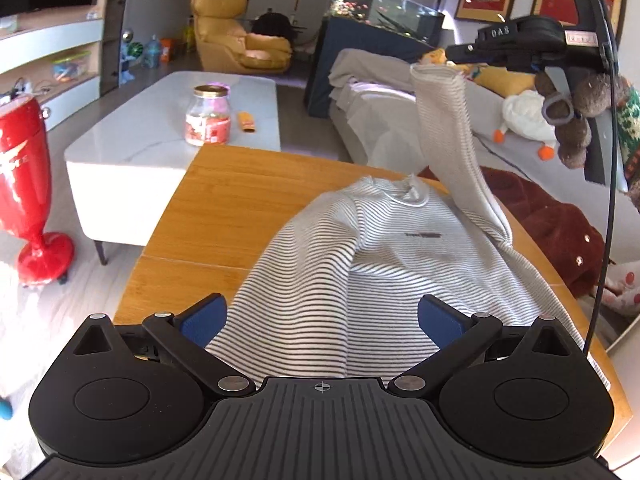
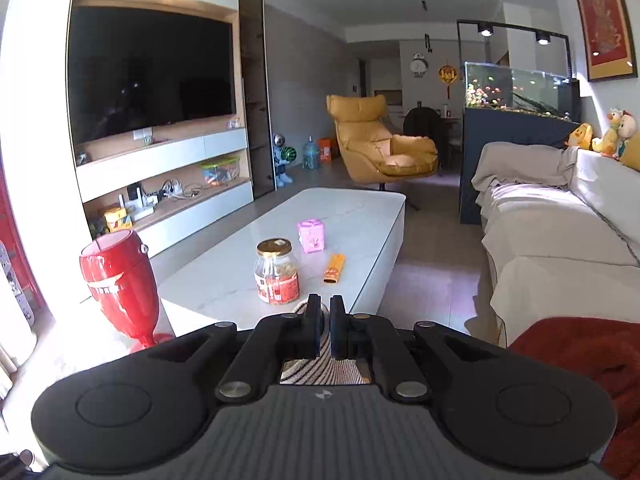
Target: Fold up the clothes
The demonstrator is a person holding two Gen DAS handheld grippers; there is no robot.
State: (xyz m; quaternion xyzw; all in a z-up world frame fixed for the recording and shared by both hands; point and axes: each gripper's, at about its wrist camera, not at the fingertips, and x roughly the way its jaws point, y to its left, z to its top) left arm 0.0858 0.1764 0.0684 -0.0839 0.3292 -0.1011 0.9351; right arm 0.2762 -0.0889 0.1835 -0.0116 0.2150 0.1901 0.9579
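Striped sweater (image 1: 380, 264) on table beneath spread left gripper (image 1: 322, 316); right gripper (image 2: 325, 312) pinching raised sleeve (image 1: 444, 128).

Striped top (image 1: 384, 256): soft ribbed knit cloth, matt
Table (image 1: 216, 200): smooth wood, light sheen
Coffee table (image 2: 320, 236): glossy, stone-like
Jar (image 2: 277, 272): clear glass, metal lid
Gripper pads (image 1: 206, 320): matt blue

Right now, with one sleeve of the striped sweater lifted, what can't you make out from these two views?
- Striped sweater hem: left wrist view, hidden behind the open left tongs.
- Sleeve cuff in the grip: left wrist view, too small; right wrist view, the shut right tongs cover all but a strip of cloth.
- Wooden table near edge: left wrist view, cut off by the tongs' body.
- Chest print: left wrist view, blurred.
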